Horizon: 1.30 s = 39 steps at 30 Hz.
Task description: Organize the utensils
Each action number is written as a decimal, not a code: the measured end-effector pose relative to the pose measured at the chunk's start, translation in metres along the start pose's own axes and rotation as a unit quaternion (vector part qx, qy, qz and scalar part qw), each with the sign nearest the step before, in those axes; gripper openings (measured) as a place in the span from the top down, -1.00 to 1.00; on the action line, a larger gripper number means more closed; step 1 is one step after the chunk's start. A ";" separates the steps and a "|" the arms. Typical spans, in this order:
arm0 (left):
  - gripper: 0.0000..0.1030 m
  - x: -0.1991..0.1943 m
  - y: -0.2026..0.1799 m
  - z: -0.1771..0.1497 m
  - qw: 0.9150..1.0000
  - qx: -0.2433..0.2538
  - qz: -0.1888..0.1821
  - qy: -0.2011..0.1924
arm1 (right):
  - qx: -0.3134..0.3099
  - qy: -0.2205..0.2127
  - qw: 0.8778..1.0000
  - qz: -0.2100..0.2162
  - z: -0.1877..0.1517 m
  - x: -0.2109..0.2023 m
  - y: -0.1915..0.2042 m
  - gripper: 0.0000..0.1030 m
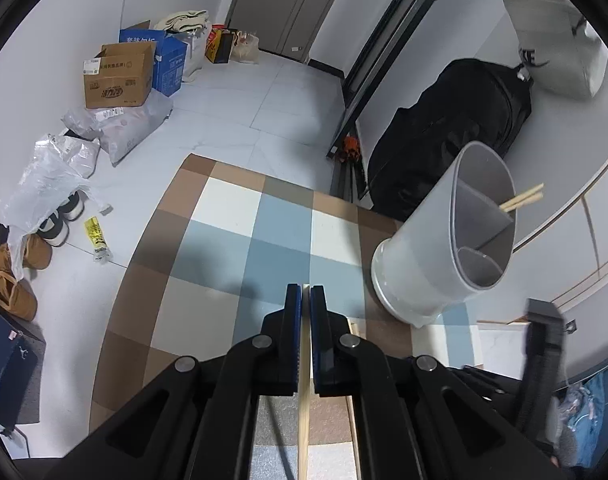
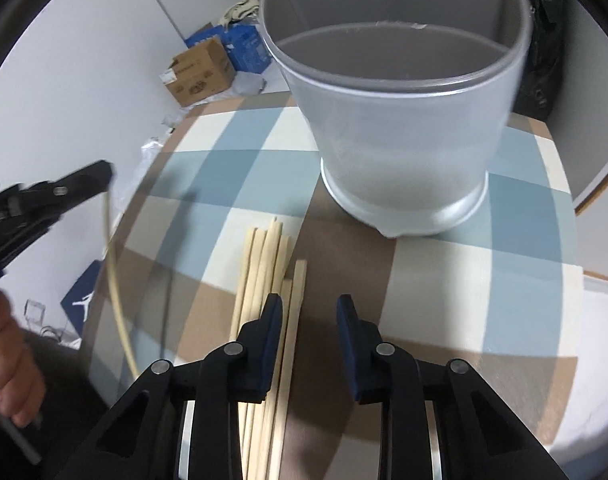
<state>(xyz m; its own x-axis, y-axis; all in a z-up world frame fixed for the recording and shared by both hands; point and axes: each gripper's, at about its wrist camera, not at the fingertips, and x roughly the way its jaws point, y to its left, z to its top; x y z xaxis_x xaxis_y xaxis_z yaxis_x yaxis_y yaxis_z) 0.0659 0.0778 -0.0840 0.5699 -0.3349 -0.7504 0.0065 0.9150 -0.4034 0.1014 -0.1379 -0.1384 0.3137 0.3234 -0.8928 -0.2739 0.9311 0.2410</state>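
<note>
The left gripper (image 1: 306, 292) has its blue-padded jaws pressed together on a single pale wooden chopstick (image 1: 304, 400), which runs down between the pads toward six o'clock in the left wrist view. In the right wrist view that same chopstick (image 2: 115, 280) hangs as a long blurred line from the black tip at nine o'clock, with a person's hand (image 2: 7, 364) below it at eight o'clock.

The right gripper (image 2: 309, 316) points steeply down at the checked blue, brown and cream tablecloth (image 2: 484, 280). Its jaws stand partly apart with bare cloth between them; nothing is gripped. The bundle of loose pale wooden chopsticks (image 2: 263, 280) lies just beside and under the left-hand pad, running from six o'clock up toward twelve.

The translucent grey plastic utensil holder (image 2: 400, 128) stands upright on the cloth at twelve o'clock of the right gripper, near the far ends of the bundle. A divider splits its inside into compartments. From the left wrist view the holder (image 1: 436, 256) sits at three o'clock, and two chopstick ends (image 1: 524, 198) poke out of its far compartment.

Beyond the table's far edge, a black bag (image 1: 452, 128) leans against the wall at one o'clock. On the floor at ten o'clock sit a brown cardboard box (image 1: 117, 76), a blue box (image 1: 169, 60) and plastic bags (image 1: 51, 176), with shoes (image 1: 15, 280) at nine o'clock.
</note>
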 end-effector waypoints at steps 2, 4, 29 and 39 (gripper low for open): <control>1.00 -0.004 0.003 0.003 1.000 -0.001 -0.005 -0.003 | 0.008 0.000 1.000 -0.006 0.004 0.005 0.000 0.57; 1.00 -0.007 0.004 0.005 1.000 -0.001 -0.007 -0.007 | 0.013 0.002 1.000 -0.011 0.008 0.009 0.002 0.59; 1.00 -0.011 0.009 0.006 1.000 -0.016 -0.020 -0.007 | 0.056 0.009 0.998 -0.020 0.001 -0.004 -0.019 1.00; 1.00 -0.007 0.007 0.006 1.000 -0.022 -0.018 -0.001 | 0.059 0.017 0.998 -0.002 0.008 0.002 -0.016 0.93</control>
<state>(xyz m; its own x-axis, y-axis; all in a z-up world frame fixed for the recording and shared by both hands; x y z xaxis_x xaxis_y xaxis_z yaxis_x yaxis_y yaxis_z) 0.0670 0.0878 -0.0783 0.5715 -0.3668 -0.7340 -0.0099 0.8914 -0.4531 0.1135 -0.1508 -0.1405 0.2819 0.3161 -0.9059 -0.1628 0.9462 0.2796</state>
